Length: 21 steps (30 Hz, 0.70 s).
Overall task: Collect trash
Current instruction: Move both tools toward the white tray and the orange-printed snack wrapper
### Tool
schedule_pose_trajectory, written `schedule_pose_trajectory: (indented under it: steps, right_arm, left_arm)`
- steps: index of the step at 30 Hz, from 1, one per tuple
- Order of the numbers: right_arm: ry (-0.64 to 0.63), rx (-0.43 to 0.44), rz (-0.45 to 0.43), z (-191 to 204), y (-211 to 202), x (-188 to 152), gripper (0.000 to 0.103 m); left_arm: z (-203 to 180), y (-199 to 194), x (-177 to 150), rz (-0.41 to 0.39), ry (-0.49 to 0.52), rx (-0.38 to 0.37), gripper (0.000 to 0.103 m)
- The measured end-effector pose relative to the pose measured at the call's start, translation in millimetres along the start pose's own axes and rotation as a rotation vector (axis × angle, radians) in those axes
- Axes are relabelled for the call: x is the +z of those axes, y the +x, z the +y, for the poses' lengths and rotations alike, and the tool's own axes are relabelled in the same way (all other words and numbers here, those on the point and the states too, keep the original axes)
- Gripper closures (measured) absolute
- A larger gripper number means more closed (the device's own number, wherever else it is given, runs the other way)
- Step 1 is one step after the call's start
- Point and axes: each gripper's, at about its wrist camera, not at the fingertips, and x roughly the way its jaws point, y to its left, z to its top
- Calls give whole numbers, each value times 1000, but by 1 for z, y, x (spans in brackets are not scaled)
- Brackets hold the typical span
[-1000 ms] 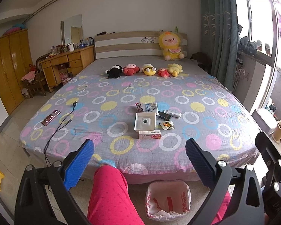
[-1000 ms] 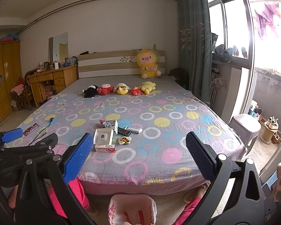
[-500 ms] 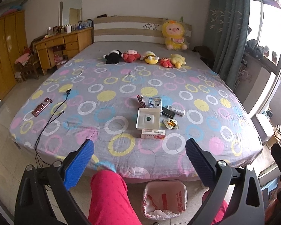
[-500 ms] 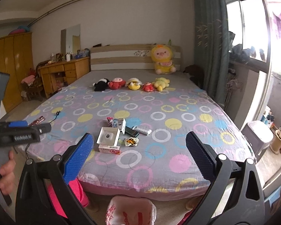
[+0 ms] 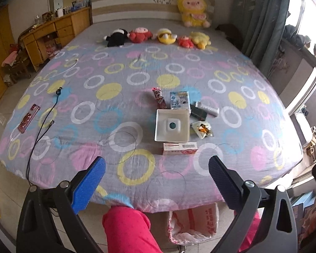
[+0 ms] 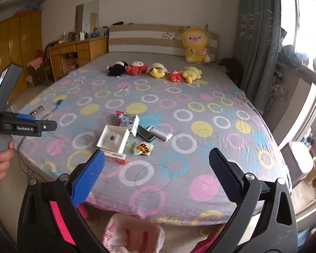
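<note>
Both hand-held grippers have tipped down toward the bed (image 5: pixel 115 109); the left hand-held gripper (image 5: pixel 157 171) and right hand-held gripper (image 6: pixel 157 165) gape empty. The trash cluster (image 5: pixel 174 124) lies ahead of them, the lined bin (image 5: pixel 192 225) below. Reaching likely comes next.

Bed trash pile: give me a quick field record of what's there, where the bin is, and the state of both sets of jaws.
surface: bed, circle-print sheet
pile: white open box, pink-and-white carton in front of it, blue-and-white carton, striped wrapper, dark flat packet, silver packet, snack wrapper
bin: trash bin with red-printed liner, on the floor at the bed's foot
left gripper: jaws open, empty, short of the pile
right gripper: jaws open, empty
not trash: plush toys near the headboard, phone and cable on the left
</note>
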Motion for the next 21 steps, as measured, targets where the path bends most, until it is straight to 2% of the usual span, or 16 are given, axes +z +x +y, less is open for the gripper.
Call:
schedule_pose_trajectory:
  steps: [11, 21]
  right_arm:
    - [-75, 5, 110, 6, 95, 20, 6]
    - [-85, 41, 211, 12, 187, 12, 6]
  left_arm:
    - [16, 87, 30, 106, 5, 20, 7]
    - [32, 178, 50, 229, -35, 19, 7]
